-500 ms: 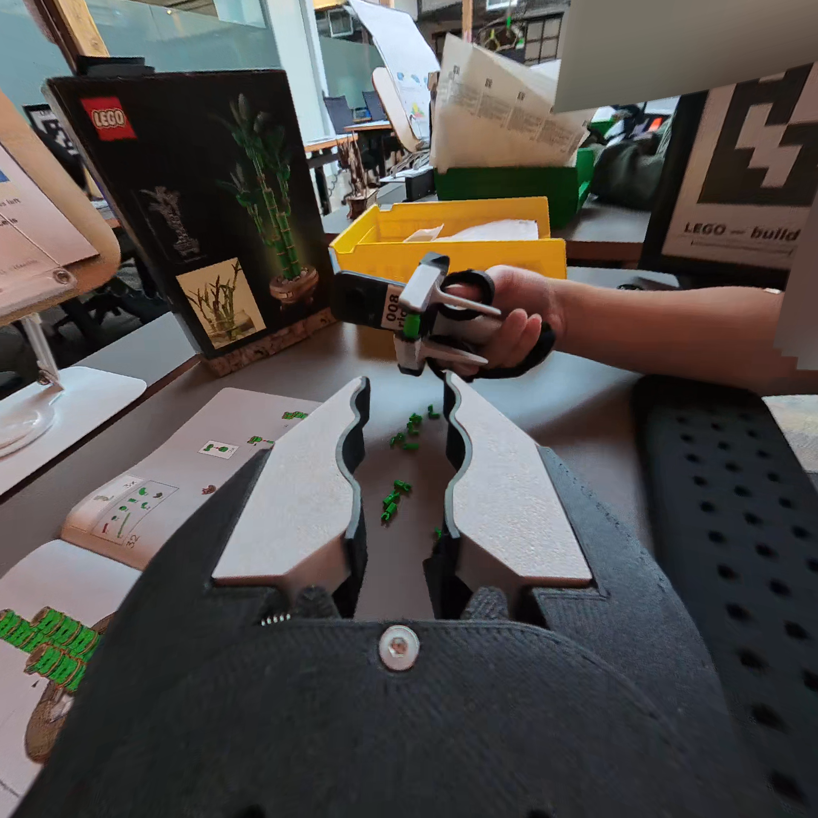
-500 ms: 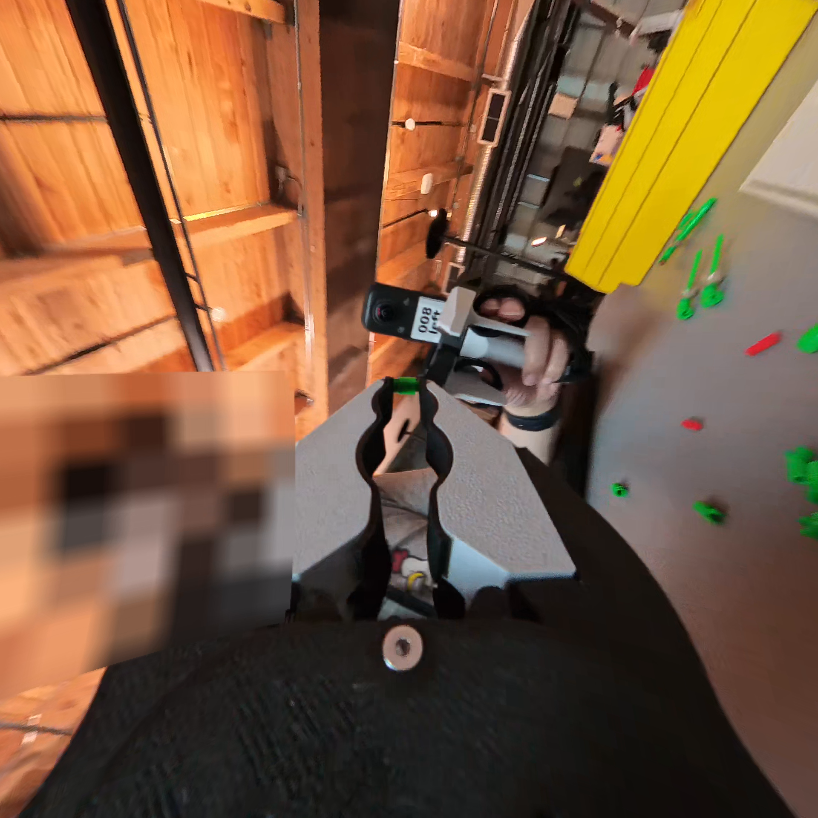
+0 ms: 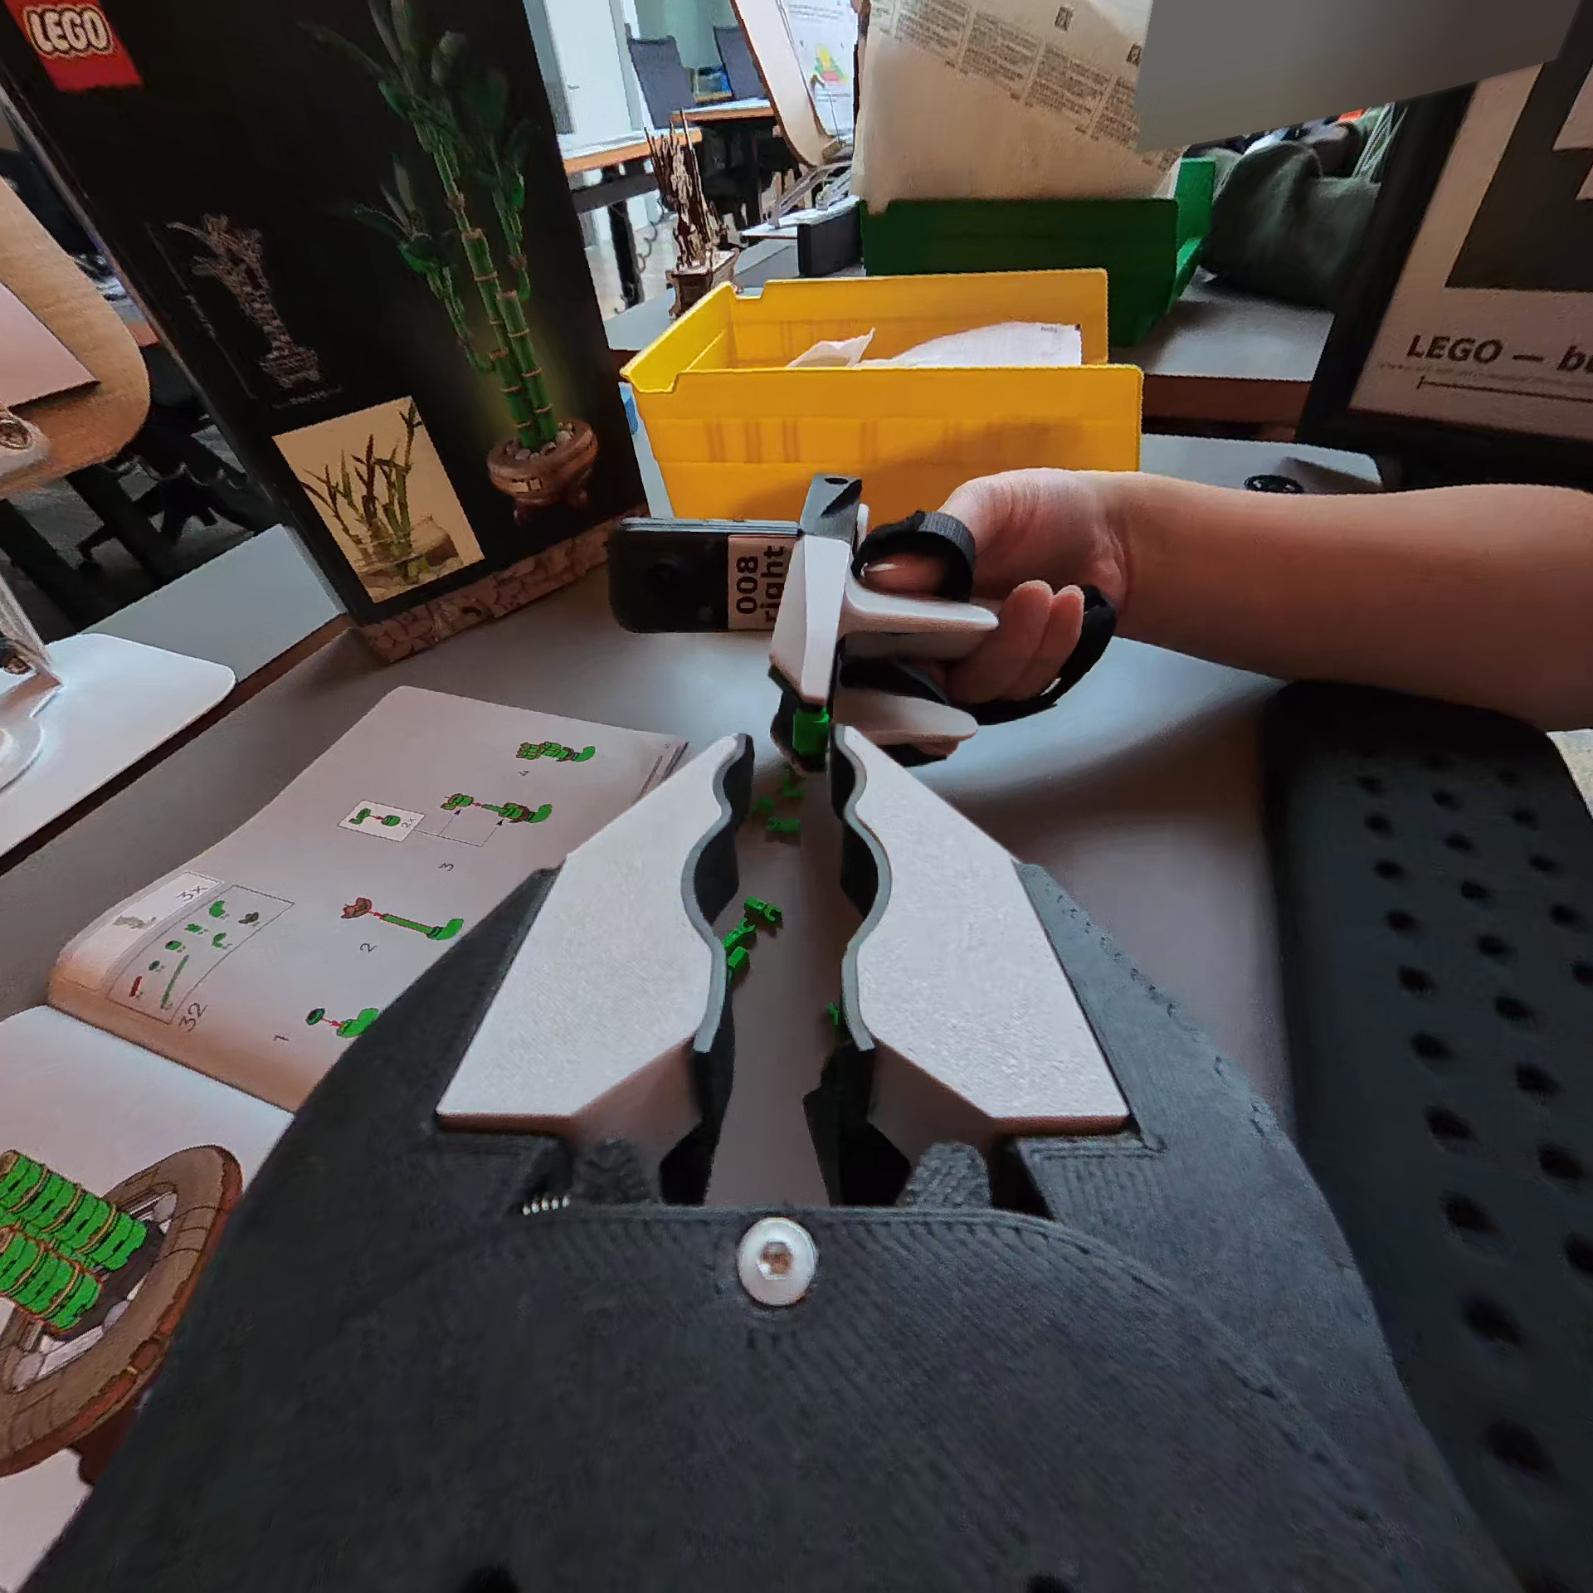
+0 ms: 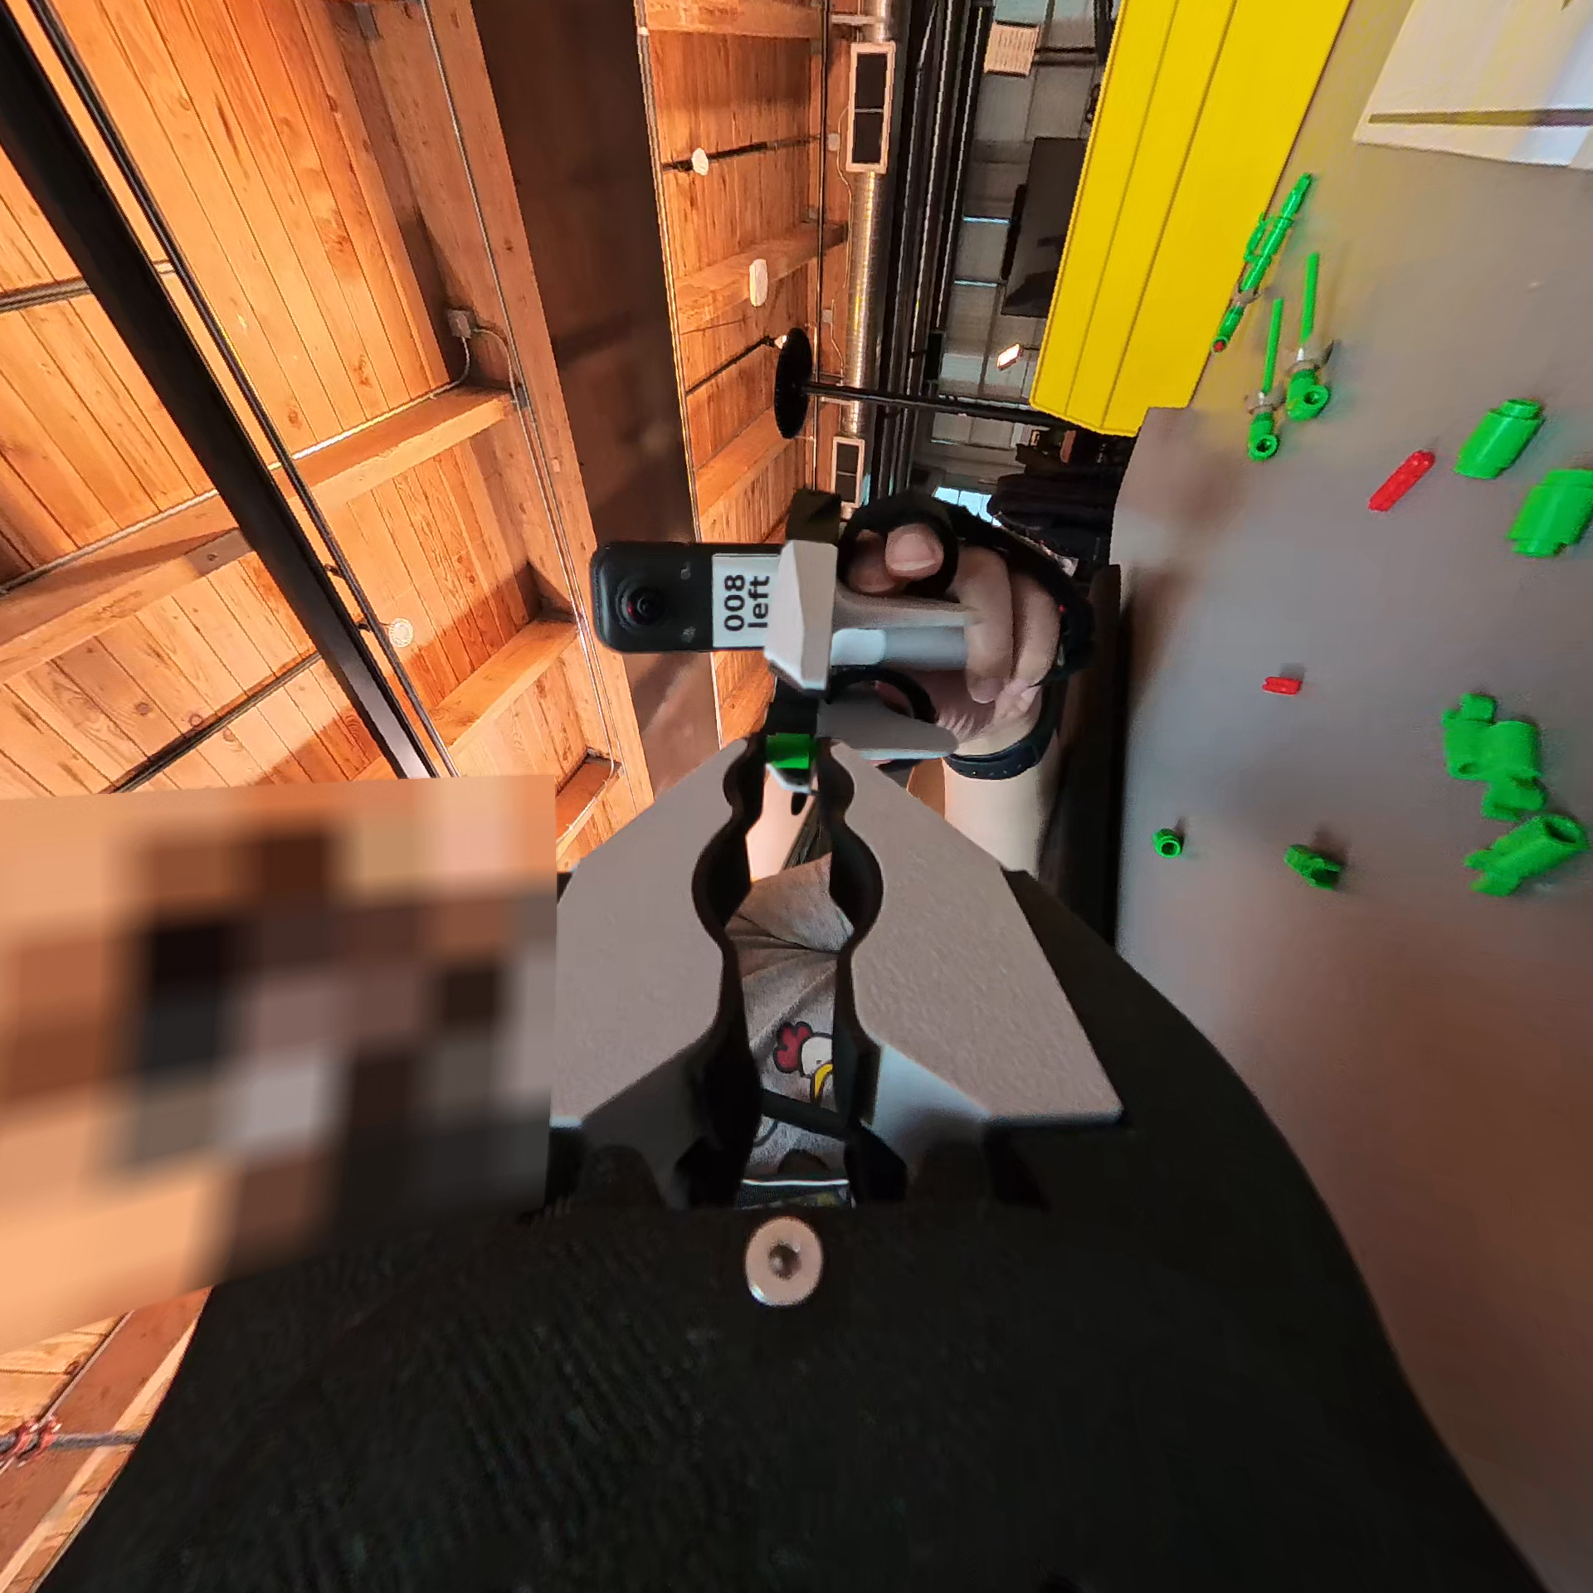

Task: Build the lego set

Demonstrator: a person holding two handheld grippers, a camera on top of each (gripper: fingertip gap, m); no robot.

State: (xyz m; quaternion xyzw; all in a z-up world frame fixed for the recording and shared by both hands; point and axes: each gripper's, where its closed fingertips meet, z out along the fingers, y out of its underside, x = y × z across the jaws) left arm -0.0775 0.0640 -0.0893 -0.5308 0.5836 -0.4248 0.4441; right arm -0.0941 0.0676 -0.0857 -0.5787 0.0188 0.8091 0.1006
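right gripper jaws closed on a small green lego piece at the very tips, piece lying crosswise between them; in the left wrist view the same piece stands upright, long axis vertical, above the counter. left gripper jaws parted, nothing between them, tips just beside the held piece. loose green pieces scattered on the counter under the left jaws; more green parts and a red pin lie farther off. open instruction booklet to the left, yellow bin behind, dark set box upright beyond.
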